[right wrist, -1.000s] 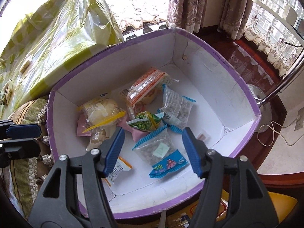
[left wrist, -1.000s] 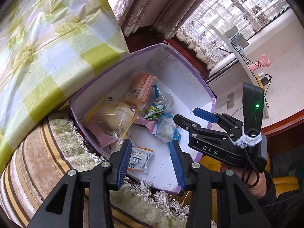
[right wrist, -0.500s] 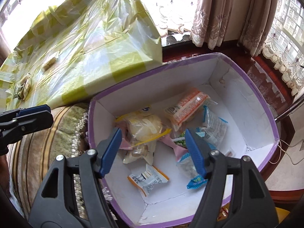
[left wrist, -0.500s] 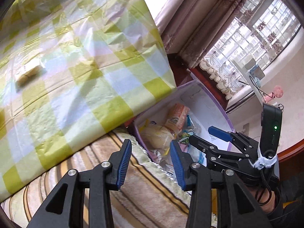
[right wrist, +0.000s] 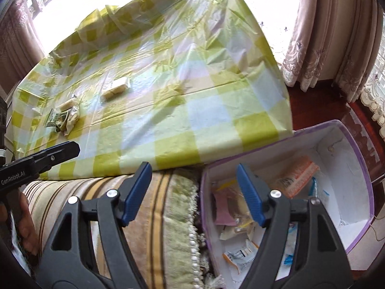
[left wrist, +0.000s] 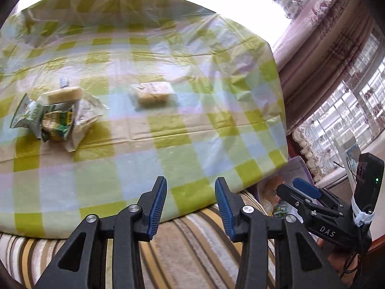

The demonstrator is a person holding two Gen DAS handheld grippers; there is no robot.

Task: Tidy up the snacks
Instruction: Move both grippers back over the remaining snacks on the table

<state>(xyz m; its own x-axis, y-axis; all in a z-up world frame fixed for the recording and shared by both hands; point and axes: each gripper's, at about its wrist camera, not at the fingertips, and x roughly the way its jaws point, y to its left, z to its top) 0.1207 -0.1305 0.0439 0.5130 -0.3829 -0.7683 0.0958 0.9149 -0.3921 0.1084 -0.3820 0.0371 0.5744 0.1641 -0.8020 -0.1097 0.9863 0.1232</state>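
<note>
Both grippers are empty. The left gripper (left wrist: 190, 207) has its jaws narrowly apart; the right gripper (right wrist: 193, 192) stands wide, its jaws have just been opening. A second ago both looked into the purple box (right wrist: 361, 168); now they face the checked tablecloth (left wrist: 168, 132), so I think the next snack is sought. A pale packet (left wrist: 151, 93) and a green pile (left wrist: 51, 114) lie far in, with free room around.

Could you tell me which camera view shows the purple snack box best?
The right wrist view: the purple snack box shows open, packets inside. The left wrist view catches only a corner behind the right gripper.
</note>
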